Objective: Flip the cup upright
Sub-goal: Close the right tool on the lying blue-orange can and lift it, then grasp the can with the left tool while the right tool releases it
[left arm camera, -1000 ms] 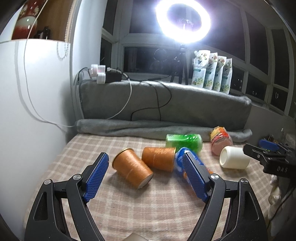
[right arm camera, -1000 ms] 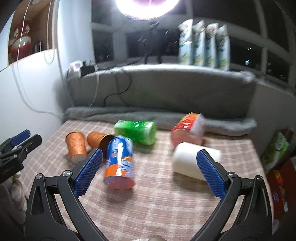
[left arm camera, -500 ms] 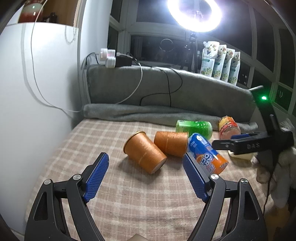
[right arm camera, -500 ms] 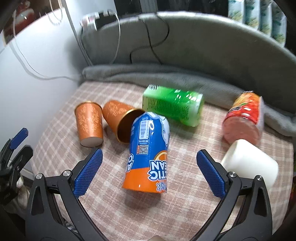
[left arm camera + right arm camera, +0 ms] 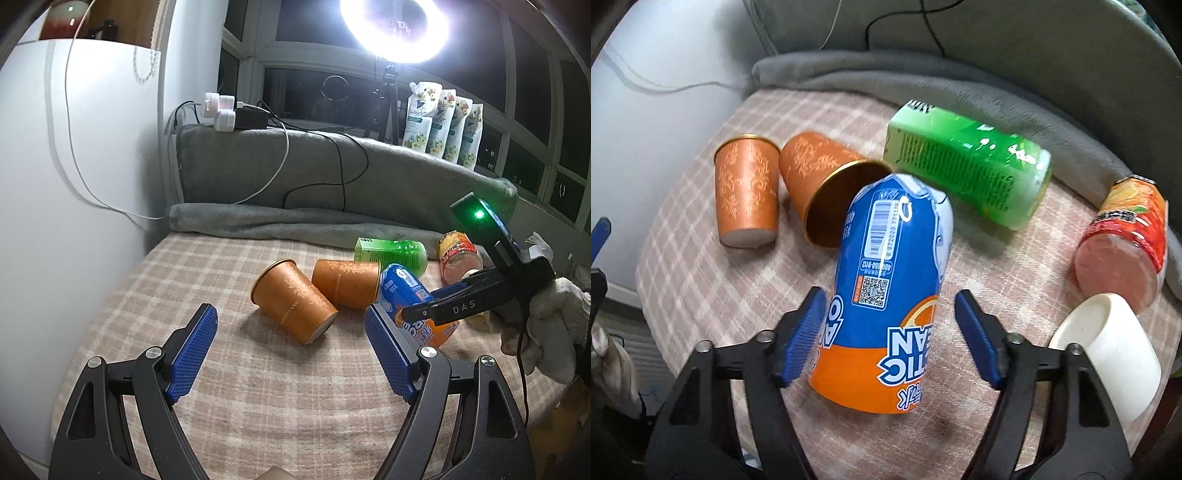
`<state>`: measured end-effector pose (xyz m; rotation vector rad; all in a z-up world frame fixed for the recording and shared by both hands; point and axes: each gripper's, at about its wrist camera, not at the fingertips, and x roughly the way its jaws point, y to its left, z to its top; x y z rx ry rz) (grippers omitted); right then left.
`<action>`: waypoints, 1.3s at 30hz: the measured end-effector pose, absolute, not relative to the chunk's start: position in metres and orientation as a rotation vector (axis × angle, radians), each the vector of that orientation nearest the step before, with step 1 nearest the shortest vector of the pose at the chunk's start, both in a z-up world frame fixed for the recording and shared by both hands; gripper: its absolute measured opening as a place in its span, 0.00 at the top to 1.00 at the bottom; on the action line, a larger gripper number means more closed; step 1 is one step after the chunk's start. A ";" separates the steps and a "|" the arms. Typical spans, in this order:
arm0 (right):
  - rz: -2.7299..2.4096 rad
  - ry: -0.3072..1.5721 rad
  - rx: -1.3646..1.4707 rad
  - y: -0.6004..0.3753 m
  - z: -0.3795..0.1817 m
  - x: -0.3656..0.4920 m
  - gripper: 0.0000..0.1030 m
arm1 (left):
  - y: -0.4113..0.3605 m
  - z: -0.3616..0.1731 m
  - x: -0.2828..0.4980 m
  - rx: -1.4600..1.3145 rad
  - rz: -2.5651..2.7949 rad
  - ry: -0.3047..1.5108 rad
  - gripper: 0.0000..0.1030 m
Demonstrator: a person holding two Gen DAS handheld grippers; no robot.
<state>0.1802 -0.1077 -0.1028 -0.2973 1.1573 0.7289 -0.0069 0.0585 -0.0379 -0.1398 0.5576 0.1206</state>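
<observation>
Several cups lie on their sides on a checked cloth [image 5: 258,369]. A blue and orange cup [image 5: 890,295] lies between the jaws of my right gripper [image 5: 890,332], which is open around it with gaps on both sides. In the left wrist view the same cup [image 5: 406,291] shows with the right gripper [image 5: 443,306] over it. Two orange patterned cups [image 5: 291,302] [image 5: 345,282] lie beyond my left gripper [image 5: 291,354], which is open and empty.
A green cup [image 5: 967,162], a red-orange cup [image 5: 1126,236] and a white cup [image 5: 1108,354] lie to the right. A grey rolled blanket [image 5: 295,225] and cushion back the cloth. A white wall [image 5: 74,221] stands at the left.
My right gripper has moved down and forward onto the blue and orange cup, and its jaws have narrowed around it. My left gripper has stayed open and nearly still.
</observation>
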 end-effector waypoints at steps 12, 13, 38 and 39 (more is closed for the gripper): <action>0.828 1.109 -0.470 -0.110 -0.091 0.158 0.40 | 0.053 -0.034 -0.008 -0.100 0.112 0.555 0.20; 0.848 1.100 -0.486 -0.113 -0.090 0.154 0.40 | 0.052 -0.034 -0.007 -0.096 0.103 0.557 0.20; 1.108 0.898 -0.522 -0.146 -0.066 0.093 0.24 | -0.033 -0.038 0.004 0.373 -0.397 0.698 0.20; 1.096 0.884 -0.478 -0.157 -0.061 0.092 0.24 | -0.037 -0.039 0.006 0.403 -0.412 0.706 0.20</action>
